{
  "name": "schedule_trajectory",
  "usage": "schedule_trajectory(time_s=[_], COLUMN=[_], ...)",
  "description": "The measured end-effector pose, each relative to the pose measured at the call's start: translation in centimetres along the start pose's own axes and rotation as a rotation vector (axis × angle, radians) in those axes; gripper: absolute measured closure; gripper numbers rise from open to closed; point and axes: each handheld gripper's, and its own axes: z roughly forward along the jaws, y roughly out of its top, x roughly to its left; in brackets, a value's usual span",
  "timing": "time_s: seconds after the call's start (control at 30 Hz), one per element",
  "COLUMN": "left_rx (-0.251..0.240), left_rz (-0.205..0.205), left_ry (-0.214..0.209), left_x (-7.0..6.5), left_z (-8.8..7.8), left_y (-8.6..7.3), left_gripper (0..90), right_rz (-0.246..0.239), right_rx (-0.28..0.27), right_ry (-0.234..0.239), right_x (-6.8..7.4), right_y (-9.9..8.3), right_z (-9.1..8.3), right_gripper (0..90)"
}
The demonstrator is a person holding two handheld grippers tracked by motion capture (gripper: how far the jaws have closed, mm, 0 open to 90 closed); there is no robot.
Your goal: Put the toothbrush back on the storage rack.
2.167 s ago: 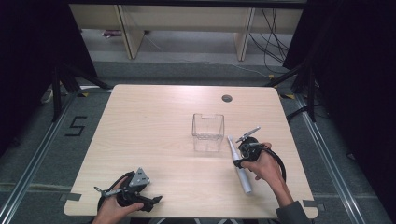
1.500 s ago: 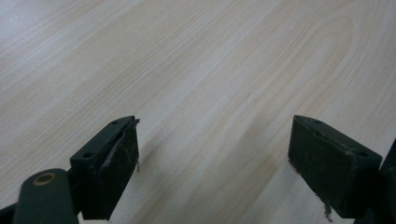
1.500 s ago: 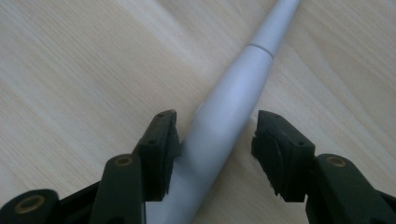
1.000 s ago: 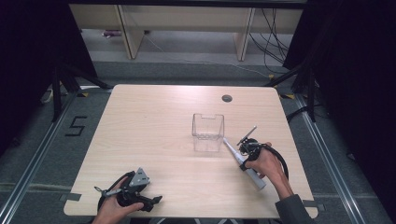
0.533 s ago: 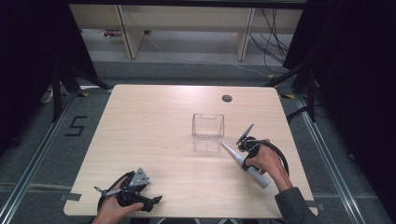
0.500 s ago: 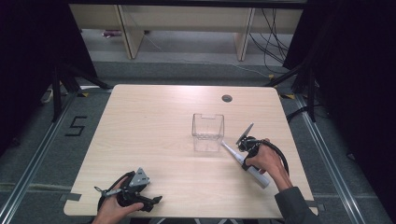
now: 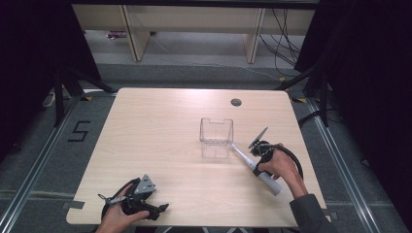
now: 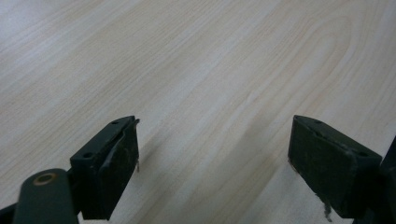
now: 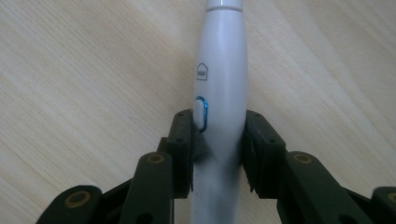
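**Toothbrush gripped beside box**

Wooden table [image 7: 160, 131] from above: clear box [image 7: 216, 138] mid-table; right gripper [image 7: 254, 164] clamps a white toothbrush [image 7: 265, 178], tip touching the box. Left gripper [image 8: 212, 170]: jaws wide apart, empty. Right gripper view: jaws pinch the handle.

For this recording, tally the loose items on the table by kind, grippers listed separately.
Electric toothbrush, white, clamped in the right gripper: 1
Clear plastic box: 1
Handheld grippers, counting the left gripper, jaws apart over bare wood: 2
Total: 2 items, 2 grippers
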Motion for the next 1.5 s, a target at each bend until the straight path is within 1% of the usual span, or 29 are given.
schedule_trajectory(time_s=[0.03,0.13,0.23,0.3,0.33,0.37,0.43,0.47,0.5,0.57,0.63,0.67,0.7,0.73,0.77,0.8,0.83,0.93,1.07,1.13,1.17,1.2,1.23,1.27,1.33,1.4,1.43,1.47,1.5], left_rx=[-0.001,0.001,0.001,0.003,0.003,0.004,0.003,0.002,0.002,0.0,-0.005,-0.003,0.001,0.005,0.004,0.004,0.004,-0.006,-0.007,-0.004,-0.004,-0.004,-0.003,-0.004,-0.006,-0.005,-0.005,-0.003,-0.005], left_rz=[0.0,0.0,0.0,0.001,0.002,0.002,0.0,0.001,0.0,-0.001,-0.003,0.002,-0.005,-0.012,0.0,-0.001,-0.001,-0.016,-0.008,-0.006,-0.008,-0.019,-0.005,-0.007,-0.007,-0.006,-0.006,-0.004,-0.006], left_ry=[-0.003,0.005,0.005,0.003,0.003,0.003,0.003,0.004,0.004,0.007,0.008,0.008,0.005,0.005,0.006,0.006,0.005,0.008,0.003,0.011,0.01,0.009,0.008,0.008,0.009,0.006,0.006,0.005,0.007], left_x=[0.0,0.0,0.0,0.0,0.0,0.0,0.0,0.0,0.0,0.0,0.1,0.1,0.1,0.1,0.2,0.2,0.2,0.0,0.1,0.1,0.1,0.1,0.1,0.1,0.1,0.1,0.1,0.1,0.1], left_z=[0.0,0.0,0.0,0.0,0.0,0.1,0.1,0.1,0.0,0.0,0.0,0.0,0.0,-0.1,-0.1,-0.1,-0.1,0.0,0.0,0.1,0.1,0.2,0.1,0.1,0.1,0.1,0.1,0.1,0.1], left_y=[0.0,0.0,0.0,0.0,0.0,0.0,0.0,0.0,0.0,0.0,0.0,0.0,0.0,0.0,0.1,0.1,0.1,0.0,0.1,0.1,0.1,0.0,0.1,0.1,0.1,0.1,0.1,0.1,0.1], left_gripper=[15.6,15.6,15.6,15.6,15.6,15.6,15.6,15.6,15.6,15.6,15.6,15.6,15.6,15.6,15.6,15.6,15.6,15.6,15.6,15.6,15.6,15.6,15.6,15.6,15.6,15.6,15.6,15.6,15.6], right_rz=[-0.002,-0.003,-0.005,-0.001,-0.005,0.005,0.006,0.006,0.011,0.013,0.052,0.056,0.072,0.072,0.06,0.06,0.071,0.066,0.074,0.075,0.096,0.074,0.063,0.081,0.071,0.085,0.097,0.097,0.085], right_rx=[-0.027,-0.045,-0.089,-0.096,-0.126,-0.129,-0.192,-0.192,-0.215,-0.275,-0.336,-0.366,-0.418,-0.418,-0.473,-0.473,-0.506,-0.533,-0.641,-0.659,-0.682,-0.673,-0.682,-0.688,-0.685,-0.698,-0.699,-0.699,-0.725], right_ry=[-0.001,0.014,0.021,0.023,0.02,0.022,0.023,0.023,0.023,0.028,0.014,0.024,0.018,0.018,0.002,0.002,-0.017,-0.04,-0.054,-0.053,-0.033,-0.041,-0.032,-0.026,-0.029,-0.04,-0.023,-0.023,-0.024], right_x=[-0.4,-0.8,-1.3,-1.4,-1.7,-1.7,-2.3,-2.3,-2.4,-2.8,-2.9,-2.9,-3.1,-3.1,-3.3,-3.3,-3.3,-3.5,-3.6,-3.6,-3.4,-3.5,-3.6,-3.4,-3.3,-3.3,-3.2,-3.2,-3.3], right_y=[-0.4,-0.6,-1.1,-1.2,-1.3,-1.4,-1.7,-1.7,-1.8,-2.0,-2.1,-2.3,-2.5,-2.5,-2.8,-2.8,-3.0,-3.4,-4.0,-4.0,-4.0,-4.0,-3.9,-3.9,-3.8,-3.3,-3.2,-3.2,-3.0], right_z=[-0.4,-0.7,-1.2,-1.5,-1.8,-2.0,-3.0,-3.0,-3.3,-3.9,-4.2,-4.5,-4.6,-4.6,-4.8,-4.8,-4.9,-5.2,-5.5,-5.4,-5.4,-5.7,-5.8,-6.0,-6.2,-6.4,-6.7,-6.7,-6.7], right_gripper=[66.4,66.4,66.4,66.4,66.4,66.4,66.4,66.4,66.4,66.4,66.4,66.4,66.4,66.4,66.4,66.4,66.4,66.4,66.4,66.4,66.4,66.4,66.4,66.4,66.4,66.4,66.4,66.4,66.4])
